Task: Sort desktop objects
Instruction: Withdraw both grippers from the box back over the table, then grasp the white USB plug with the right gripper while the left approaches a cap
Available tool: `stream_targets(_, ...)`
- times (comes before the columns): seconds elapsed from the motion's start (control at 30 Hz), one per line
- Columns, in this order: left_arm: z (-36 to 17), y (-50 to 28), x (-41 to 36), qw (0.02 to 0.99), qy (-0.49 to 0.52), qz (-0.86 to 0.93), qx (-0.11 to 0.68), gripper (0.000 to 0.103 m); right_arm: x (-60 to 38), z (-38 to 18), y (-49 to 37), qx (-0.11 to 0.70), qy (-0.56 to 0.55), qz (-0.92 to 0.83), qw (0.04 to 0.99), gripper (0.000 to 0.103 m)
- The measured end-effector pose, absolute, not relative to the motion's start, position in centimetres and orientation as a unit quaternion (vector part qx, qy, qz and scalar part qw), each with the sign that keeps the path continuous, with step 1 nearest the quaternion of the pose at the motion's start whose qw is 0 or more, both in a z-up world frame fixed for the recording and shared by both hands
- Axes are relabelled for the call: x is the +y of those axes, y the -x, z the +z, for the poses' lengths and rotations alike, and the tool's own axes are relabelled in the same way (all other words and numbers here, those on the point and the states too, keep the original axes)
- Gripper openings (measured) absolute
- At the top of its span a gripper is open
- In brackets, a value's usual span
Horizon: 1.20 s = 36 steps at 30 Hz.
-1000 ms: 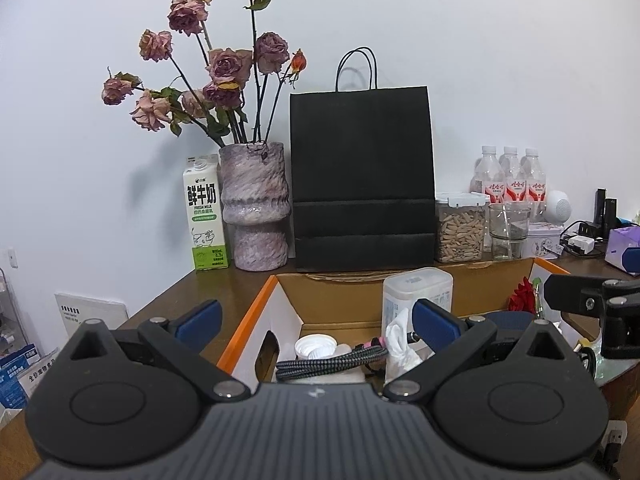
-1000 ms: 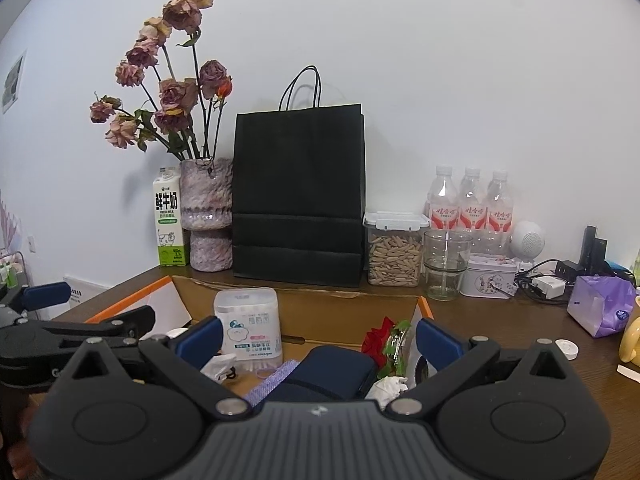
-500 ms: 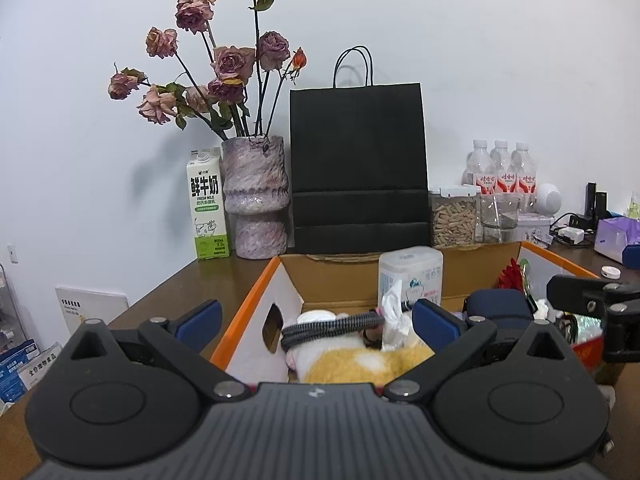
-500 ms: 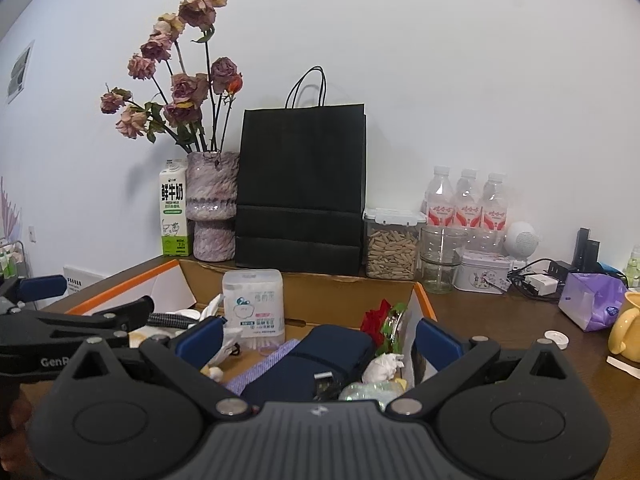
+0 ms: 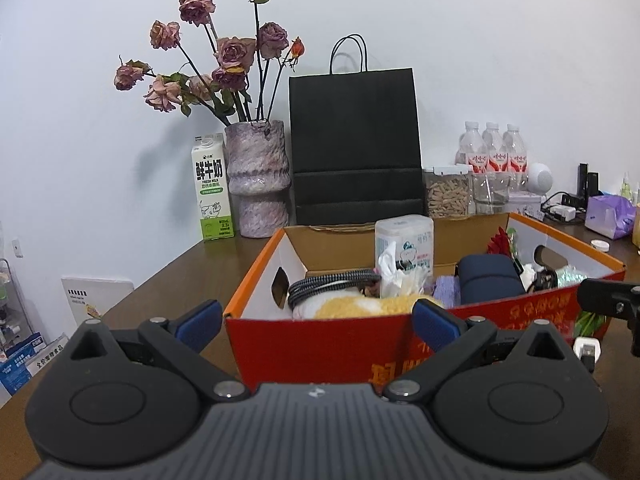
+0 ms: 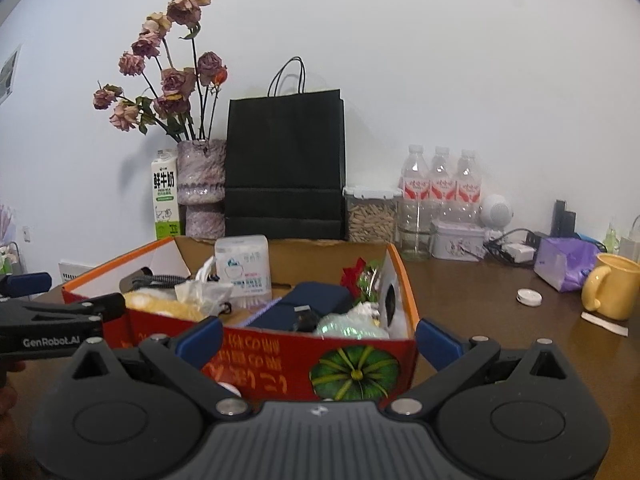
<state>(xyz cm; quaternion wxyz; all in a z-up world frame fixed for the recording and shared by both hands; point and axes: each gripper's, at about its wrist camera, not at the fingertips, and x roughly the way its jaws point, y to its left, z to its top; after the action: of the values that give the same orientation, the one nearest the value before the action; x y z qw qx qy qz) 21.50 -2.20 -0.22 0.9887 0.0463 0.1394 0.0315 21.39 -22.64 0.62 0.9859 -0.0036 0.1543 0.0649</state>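
My left gripper [image 5: 316, 318] sits low in front of the box [image 5: 320, 344], fingers [image 5: 199, 318] spread wide with nothing between them. My right gripper [image 6: 318, 338] is the same: fingers [image 6: 436, 342] wide, holding nothing, facing the box's red front wall with the pumpkin print.

The box of sorted things lies at 12 o'clock from both grippers, its long axis running across my view from 9 to 3 o'clock. Its front wall spans past the gap of either pair of fingers, so I judge neither could close on it from here. Inside, from the left wrist view, I make out a coiled cable [image 5: 332, 284] over something yellow and soft [image 5: 372, 306], a white tissue pack [image 5: 404, 246] standing upright, and a dark blue pouch [image 5: 490, 280].

What is left loose on the counter [image 6: 480, 300] lies toward 2 o'clock of the right gripper: a small white cap [image 6: 529, 297], a yellow mug [image 6: 612, 292], a purple tissue packet [image 6: 566, 258]. My right side is clearly nearer to these; from the left they are far off at the frame's edge.

The box floor and whatever sits against its near wall are hidden. A white plug [image 5: 586, 350] at the box's right corner is partly cut off by my own gripper body. Something pale under the box in the right view is too covered to name.
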Motion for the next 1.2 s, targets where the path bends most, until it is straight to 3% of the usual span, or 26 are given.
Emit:
stream_targets(0.53,-0.4,-20.9,-1.2,0.984,-0.044,0.034,0.168,0.103,-22.6,-1.0,-20.1,0.228,0.050,0.085,0.969,0.100)
stream_targets(0.63,-0.5,-20.9,-1.1,0.984,-0.042,0.031,0.172,0.103,-22.3,-1.3,-20.7,0.250,0.055,0.096,0.962,0.088)
stream_targets(0.87,-0.6,-20.9,-0.5,0.982,-0.031,0.033,0.183,0.103,-21.6,-2.0,-22.2,0.298,0.046,0.103,0.948,0.044)
stream_targets(0.97,-0.6,-21.0,-0.3,0.981,-0.027,0.031,0.187,0.103,-21.8,-1.8,-22.8,0.306,0.021,0.097,0.947,0.035)
stream_targets(1.1,-0.6,-20.9,-0.3,0.981,-0.029,0.027,0.189,0.103,-21.1,-2.1,-23.5,0.323,0.034,0.089,0.942,0.032)
stream_targets(1.13,-0.6,-20.9,-0.3,0.981,-0.030,0.027,0.189,0.103,-21.1,-2.2,-23.5,0.320,0.035,0.090,0.942,0.029)
stream_targets(1.17,-0.6,-20.9,-0.3,0.981,-0.030,0.026,0.189,0.103,-21.0,-2.2,-23.5,0.320,0.036,0.092,0.942,0.017)
stream_targets(1.2,-0.6,-20.8,-0.4,0.981,-0.030,0.026,0.189,0.103,-21.0,-2.2,-23.5,0.321,0.037,0.095,0.942,0.014)
